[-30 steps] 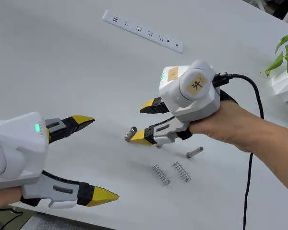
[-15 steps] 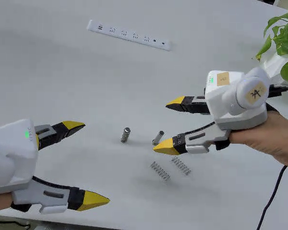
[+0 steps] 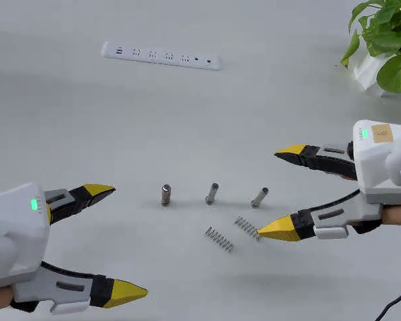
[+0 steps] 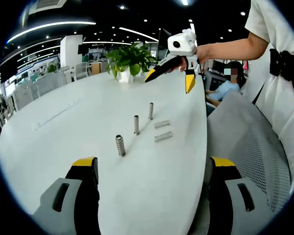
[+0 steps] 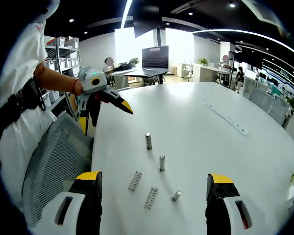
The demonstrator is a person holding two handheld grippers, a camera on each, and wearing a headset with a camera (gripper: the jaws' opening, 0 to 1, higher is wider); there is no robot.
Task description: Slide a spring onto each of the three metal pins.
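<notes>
Lying loose at lower centre of the head view, two springs (image 3: 219,239) are seen just below three upright pins (image 3: 212,193), the leftmost already sleeved. They are judged light, springy and prone to roll, best pinched gently mid-coil. The left gripper (image 3: 127,241) and right gripper (image 3: 269,193) are held wide open, empty.

- inspector: right gripper (image 5: 154,177)?
- clerk: jaws spread wide, nothing held, over the table (image 5: 225,152).
- inspector: pins?
- clerk: three in a row. far pin (image 5: 148,134) has a fitted spring (image 5: 148,143) round it. mid pin (image 5: 161,162) bare, upright. near pin (image 5: 177,195) bare, tilt unclear.
- inspector: loose parts?
- clerk: left spring (image 5: 134,180) and right spring (image 5: 151,197) lie flat, apart, beside the bare pins.
- inspector: left gripper (image 5: 105,117)?
- clerk: above the table edge, jaws apart, empty.
</notes>
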